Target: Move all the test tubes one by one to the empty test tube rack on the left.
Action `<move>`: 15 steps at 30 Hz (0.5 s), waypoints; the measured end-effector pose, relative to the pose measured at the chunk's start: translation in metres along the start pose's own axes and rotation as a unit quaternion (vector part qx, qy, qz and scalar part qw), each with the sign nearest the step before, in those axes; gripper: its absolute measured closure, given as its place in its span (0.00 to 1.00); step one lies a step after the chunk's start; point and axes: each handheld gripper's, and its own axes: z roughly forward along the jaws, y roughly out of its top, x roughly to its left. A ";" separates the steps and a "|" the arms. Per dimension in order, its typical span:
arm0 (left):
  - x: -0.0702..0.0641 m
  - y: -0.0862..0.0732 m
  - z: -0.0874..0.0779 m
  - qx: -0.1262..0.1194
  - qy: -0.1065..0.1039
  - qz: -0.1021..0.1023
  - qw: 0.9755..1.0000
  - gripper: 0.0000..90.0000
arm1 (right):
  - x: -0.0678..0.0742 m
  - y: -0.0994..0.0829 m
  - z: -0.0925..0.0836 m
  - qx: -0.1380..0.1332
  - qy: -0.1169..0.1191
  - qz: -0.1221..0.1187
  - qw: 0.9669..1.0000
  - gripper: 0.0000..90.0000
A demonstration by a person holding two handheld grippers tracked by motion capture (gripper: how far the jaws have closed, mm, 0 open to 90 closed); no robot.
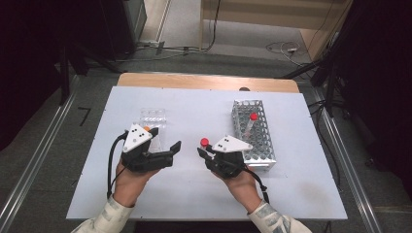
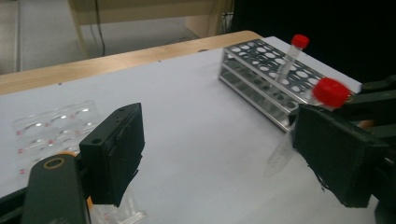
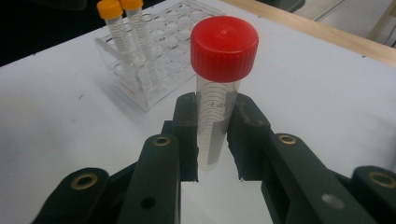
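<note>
So the right gripper (image 3: 212, 140) has its jaws clamped tight on a clear tube with a red screw cap (image 3: 223, 46); the tube stands upright between the pads, cap well above them, faint printed graduations on its wall; from above you see that gripper (image 1: 204, 151) near the middle of the white table (image 1: 194, 194), red cap (image 1: 204, 142) sticking up at its tip. The left gripper (image 1: 167, 141) sits just beside it to the left, jaws spread wide with nothing between them; in its own view the two black pads (image 2: 114, 154) stand far apart over bare tabletop, and the other hand's tube shows past the right pad.

Right of the clamped tube is a metal wire test tube rack (image 1: 255, 136) with one more red-capped tube (image 1: 251, 124) standing in it; on the left side, behind the left gripper, a clear plastic rack (image 1: 153, 119); the right gripper view shows two orange-capped tubes (image 3: 114, 28) standing in that clear rack (image 3: 159, 60). Both racks are well apart from each other.
</note>
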 end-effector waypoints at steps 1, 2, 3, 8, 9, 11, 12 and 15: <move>-0.002 0.000 0.001 0.000 -0.002 0.001 1.000 0.19 | 0.003 0.000 0.002 0.004 0.003 -0.001 1.000 0.79; -0.004 0.000 0.001 0.002 -0.006 0.005 1.000 0.19 | 0.005 0.000 0.004 0.005 0.005 -0.003 1.000 0.79; -0.006 -0.001 0.002 0.004 -0.009 0.008 1.000 0.19 | 0.007 0.000 0.006 0.005 0.008 -0.005 1.000 0.79; -0.016 -0.005 0.007 0.011 -0.022 0.022 0.999 0.22 | 0.018 0.001 0.013 0.009 0.020 -0.013 1.000 0.79; -0.018 -0.006 0.007 0.011 -0.026 0.025 0.999 0.23 | 0.019 0.002 0.014 0.010 0.022 -0.015 1.000 0.79; -0.021 -0.007 0.008 0.010 -0.028 0.031 0.999 0.26 | 0.024 0.002 0.015 0.011 0.028 -0.021 0.999 0.79; -0.022 -0.007 0.008 0.008 -0.032 0.032 0.999 0.29 | 0.026 0.002 0.015 0.011 0.032 -0.023 0.999 0.79; -0.025 -0.009 0.007 0.004 -0.035 0.047 0.998 0.43 | 0.032 0.003 0.016 0.011 0.039 -0.028 0.999 0.79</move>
